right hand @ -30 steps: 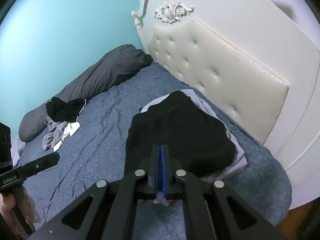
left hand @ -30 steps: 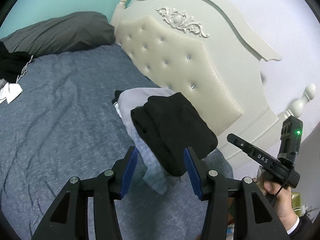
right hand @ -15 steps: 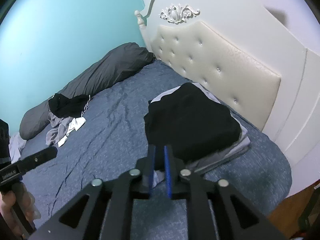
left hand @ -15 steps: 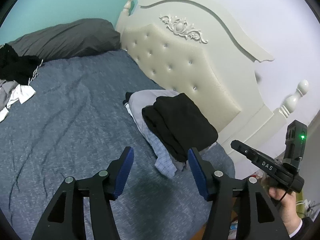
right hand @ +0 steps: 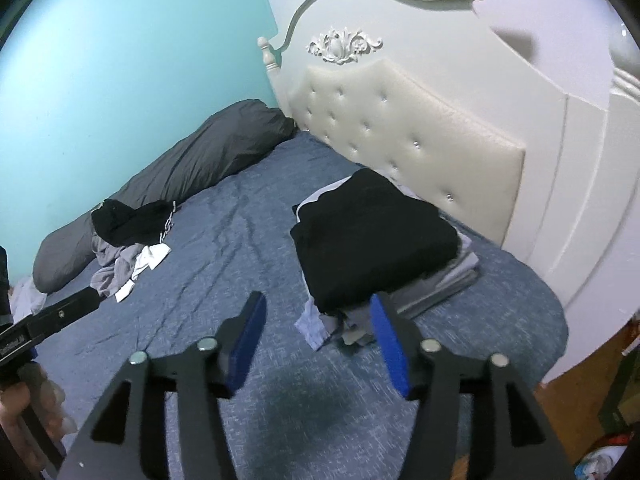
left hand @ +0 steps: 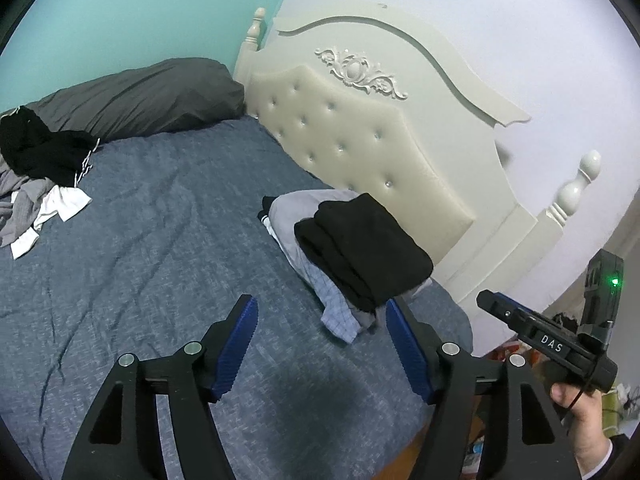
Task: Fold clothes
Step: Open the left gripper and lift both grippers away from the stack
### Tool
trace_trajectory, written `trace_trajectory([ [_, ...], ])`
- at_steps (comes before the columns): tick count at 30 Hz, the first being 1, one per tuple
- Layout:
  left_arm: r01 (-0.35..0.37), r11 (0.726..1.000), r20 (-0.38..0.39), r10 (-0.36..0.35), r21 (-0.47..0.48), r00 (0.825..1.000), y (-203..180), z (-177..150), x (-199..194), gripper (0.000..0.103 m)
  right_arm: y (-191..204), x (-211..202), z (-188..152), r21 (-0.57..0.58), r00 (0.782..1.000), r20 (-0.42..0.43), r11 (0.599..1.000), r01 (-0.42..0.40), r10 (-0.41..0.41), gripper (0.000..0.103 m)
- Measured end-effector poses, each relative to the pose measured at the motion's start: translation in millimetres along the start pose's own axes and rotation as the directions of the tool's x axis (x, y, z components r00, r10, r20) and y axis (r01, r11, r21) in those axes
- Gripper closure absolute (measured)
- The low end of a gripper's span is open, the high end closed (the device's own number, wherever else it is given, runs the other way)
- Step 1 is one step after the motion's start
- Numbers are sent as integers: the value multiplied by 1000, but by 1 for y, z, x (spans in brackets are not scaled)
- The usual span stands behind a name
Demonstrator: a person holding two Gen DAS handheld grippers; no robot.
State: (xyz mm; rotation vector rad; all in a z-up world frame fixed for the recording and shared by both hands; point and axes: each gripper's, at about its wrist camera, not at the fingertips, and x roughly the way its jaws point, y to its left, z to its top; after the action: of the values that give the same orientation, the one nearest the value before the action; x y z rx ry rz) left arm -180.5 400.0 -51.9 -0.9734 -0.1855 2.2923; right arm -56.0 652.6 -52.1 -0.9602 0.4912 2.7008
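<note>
grey pillow (left hand: 136,96) by teal wall (right hand: 120,60) | cream tufted headboard (left hand: 360,152) | possibly wooden floor (right hand: 580,408)

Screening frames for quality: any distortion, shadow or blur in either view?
Left wrist view: fisheye bends the headboard, black corners; sharp; soft shadow on the bedspread ahead of the left tool. Right wrist view: same curvature and shadow; the hand at the edge is blurred.

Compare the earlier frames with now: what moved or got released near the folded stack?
The right claw, a second ago shut at the stack's front edge, has just been opening and backed away; nothing is between its jaws. The left claw has widened and withdrawn too. The folded black garment stays atop the stack by the headboard; the unfolded pile is untouched.
</note>
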Motion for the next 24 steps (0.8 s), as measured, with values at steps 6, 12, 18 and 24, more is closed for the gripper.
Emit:
trace_trajectory([
  [6,-17,1000,10,17,10,1000,-1,-8,-18,22,8,-18,-12,-13,1000,12,1000,24,-24,33],
  [12,-33,999,17,33,21,999,0,-16,-34,13,19,-36,-24,-25,999,24,999,28,-28,24],
  [18,-62,998,20,61,24,998,4,-27,-48,10,33,-48,-37,-41,999,32,999,20,-19,13],
  [24,-96,994,36,94,49,995,4,-38,-64,0,41,-60,-49,-47,999,49,999,24,-22,5],
])
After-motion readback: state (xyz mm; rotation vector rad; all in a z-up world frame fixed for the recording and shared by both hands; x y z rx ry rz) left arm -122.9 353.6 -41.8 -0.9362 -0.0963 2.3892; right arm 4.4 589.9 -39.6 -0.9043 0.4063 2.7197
